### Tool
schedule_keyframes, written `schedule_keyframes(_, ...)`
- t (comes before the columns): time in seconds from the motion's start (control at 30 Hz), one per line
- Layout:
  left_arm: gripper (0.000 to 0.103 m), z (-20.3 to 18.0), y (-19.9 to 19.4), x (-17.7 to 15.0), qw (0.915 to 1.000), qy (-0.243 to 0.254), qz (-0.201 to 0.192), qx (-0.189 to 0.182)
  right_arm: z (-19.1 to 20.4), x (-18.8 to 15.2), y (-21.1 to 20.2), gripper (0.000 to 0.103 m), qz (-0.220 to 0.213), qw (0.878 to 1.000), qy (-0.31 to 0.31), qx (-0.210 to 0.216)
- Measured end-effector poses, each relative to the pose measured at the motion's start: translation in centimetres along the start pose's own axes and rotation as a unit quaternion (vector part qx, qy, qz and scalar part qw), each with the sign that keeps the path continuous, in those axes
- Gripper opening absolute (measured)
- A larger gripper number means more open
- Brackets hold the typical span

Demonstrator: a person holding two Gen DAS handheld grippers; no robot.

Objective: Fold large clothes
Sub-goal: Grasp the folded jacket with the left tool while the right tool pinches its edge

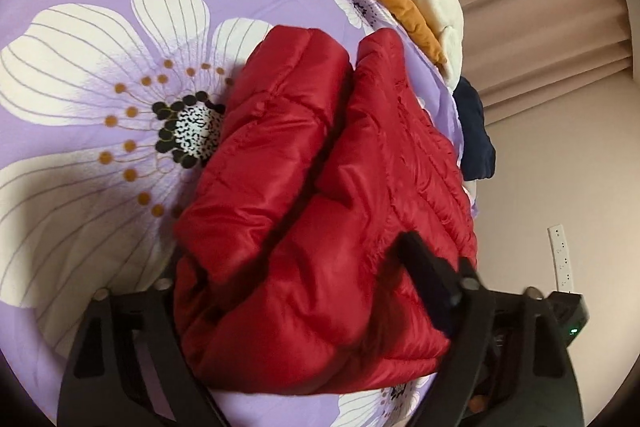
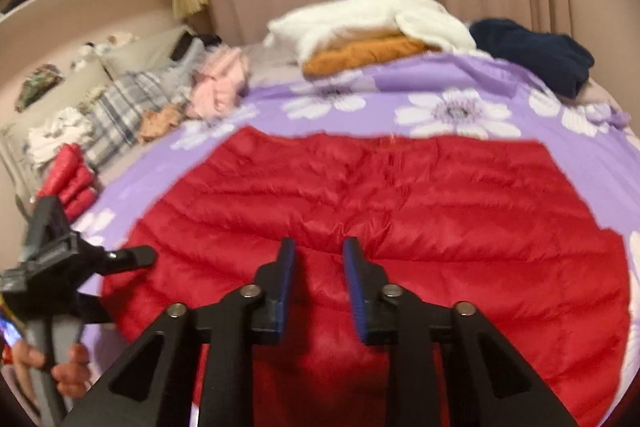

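A red puffer jacket (image 2: 360, 203) lies spread on the purple flowered bedspread (image 2: 460, 91). In the left wrist view its bulky folds (image 1: 320, 187) fill the space between my left gripper's fingers; only the right finger (image 1: 428, 275) shows, the left one is hidden under the fabric. My left gripper (image 2: 132, 255) also shows in the right wrist view, at the jacket's left edge, held by a hand. My right gripper (image 2: 318, 263) is open just above the jacket's near part, with red fabric seen between its blue pads and none pinched.
A white fleece (image 2: 368, 19) on an orange garment (image 2: 368, 57) and a navy garment (image 2: 536, 55) lie at the bed's far edge. Pink, plaid and other clothes (image 2: 168, 99) are piled at the left. Another folded red piece (image 2: 72, 175) lies far left. Curtains and shelves stand behind.
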State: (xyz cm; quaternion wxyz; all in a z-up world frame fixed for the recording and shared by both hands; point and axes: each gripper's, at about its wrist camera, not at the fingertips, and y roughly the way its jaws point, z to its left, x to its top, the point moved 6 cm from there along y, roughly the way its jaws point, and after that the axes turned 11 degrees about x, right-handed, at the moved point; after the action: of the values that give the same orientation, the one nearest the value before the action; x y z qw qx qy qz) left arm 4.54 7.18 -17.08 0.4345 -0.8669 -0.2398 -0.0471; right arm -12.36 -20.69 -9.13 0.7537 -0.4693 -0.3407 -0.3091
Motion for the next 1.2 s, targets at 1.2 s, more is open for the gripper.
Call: schedule_keyframes(1.2,0.048,-21.2,-2.3,-6.6,0.9202,0.382,-0.087,0.007,-6.4,0.2,0.5,0.013,0.002,0.964,0.207,0.169)
